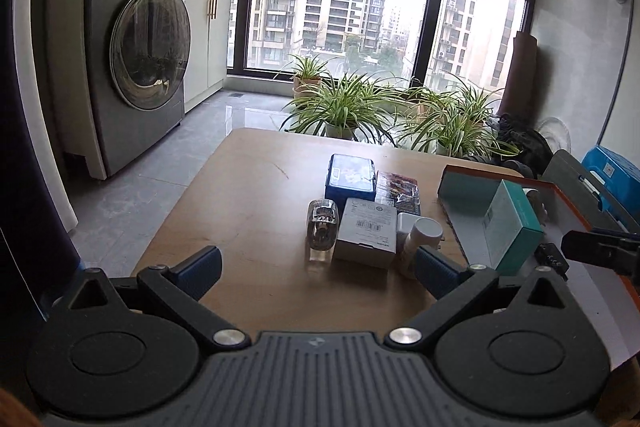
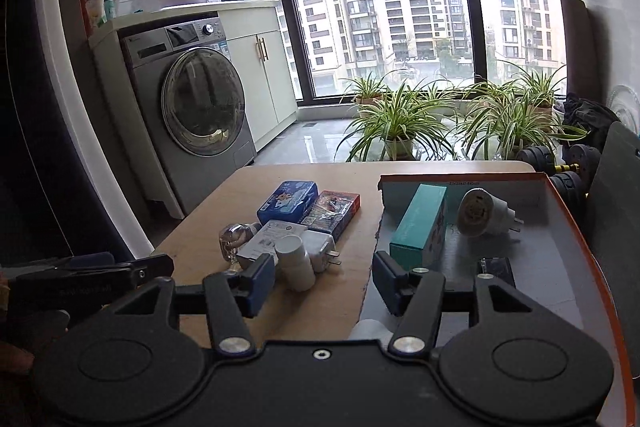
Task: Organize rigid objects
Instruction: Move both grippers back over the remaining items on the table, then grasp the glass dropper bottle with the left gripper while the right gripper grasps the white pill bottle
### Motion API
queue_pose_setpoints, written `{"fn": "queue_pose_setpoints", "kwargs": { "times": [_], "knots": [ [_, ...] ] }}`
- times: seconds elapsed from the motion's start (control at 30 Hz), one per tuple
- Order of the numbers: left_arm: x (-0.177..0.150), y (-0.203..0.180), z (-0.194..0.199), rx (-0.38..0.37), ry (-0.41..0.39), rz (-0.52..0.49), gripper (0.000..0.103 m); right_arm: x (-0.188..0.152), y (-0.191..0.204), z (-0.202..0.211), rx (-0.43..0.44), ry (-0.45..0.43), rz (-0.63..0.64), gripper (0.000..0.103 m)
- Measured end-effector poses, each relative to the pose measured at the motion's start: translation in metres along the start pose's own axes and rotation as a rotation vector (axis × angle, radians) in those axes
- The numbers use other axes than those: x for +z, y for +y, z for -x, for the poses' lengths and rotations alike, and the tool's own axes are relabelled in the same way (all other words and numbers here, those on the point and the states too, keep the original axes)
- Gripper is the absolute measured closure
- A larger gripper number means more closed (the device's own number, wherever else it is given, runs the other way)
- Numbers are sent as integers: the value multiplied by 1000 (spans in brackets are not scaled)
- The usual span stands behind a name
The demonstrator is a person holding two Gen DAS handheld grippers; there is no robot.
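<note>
On the wooden table [image 1: 248, 211] lie a blue tin [image 1: 351, 178], a red card pack [image 1: 398, 191], a white box [image 1: 367, 233], a clear glass bottle [image 1: 322, 233], a white bottle [image 1: 424, 233] and a white plug [image 2: 320, 249]. The orange-rimmed box [image 2: 560, 211] at the right holds a teal carton [image 2: 420, 225], a round white adapter [image 2: 478, 213] and a small black item [image 2: 498, 269]. My left gripper [image 1: 318, 269] is open and empty, just short of the objects. My right gripper [image 2: 324, 285] is open and empty, straddling the box's left edge.
A washing machine [image 1: 140, 67] and cabinet stand at the left. Potted spider plants [image 1: 344, 107] line the window beyond the table's far edge. Dumbbells [image 2: 568, 167] and a blue case [image 1: 612, 175] lie at the right of the box.
</note>
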State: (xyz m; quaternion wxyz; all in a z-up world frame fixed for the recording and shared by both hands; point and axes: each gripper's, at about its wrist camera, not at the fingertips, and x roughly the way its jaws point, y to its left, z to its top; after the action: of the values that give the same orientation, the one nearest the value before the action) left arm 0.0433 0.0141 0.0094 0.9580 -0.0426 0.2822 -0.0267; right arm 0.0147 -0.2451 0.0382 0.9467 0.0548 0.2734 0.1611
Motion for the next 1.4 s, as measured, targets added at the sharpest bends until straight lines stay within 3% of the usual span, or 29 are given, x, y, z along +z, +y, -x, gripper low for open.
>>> {"fn": "queue_pose_setpoints", "kwargs": {
  "times": [0.33, 0.83, 1.0, 1.27, 1.4],
  "knots": [
    [3, 14, -25, 23, 30, 18, 0, -4, 9, -11, 10, 33, 7, 36],
    [21, 11, -102, 64, 85, -77, 0, -4, -3, -34, 31, 69, -16, 36],
    [19, 25, -113, 55, 105, -45, 9, -3, -6, -40, 35, 73, -21, 36],
    [15, 24, -125, -17, 130, -70, 55, -3, -1, -55, 45, 97, -16, 36],
    [14, 29, -121, -69, 128, -63, 56, -1, 5, -66, 42, 125, -13, 36]
  ]
}}
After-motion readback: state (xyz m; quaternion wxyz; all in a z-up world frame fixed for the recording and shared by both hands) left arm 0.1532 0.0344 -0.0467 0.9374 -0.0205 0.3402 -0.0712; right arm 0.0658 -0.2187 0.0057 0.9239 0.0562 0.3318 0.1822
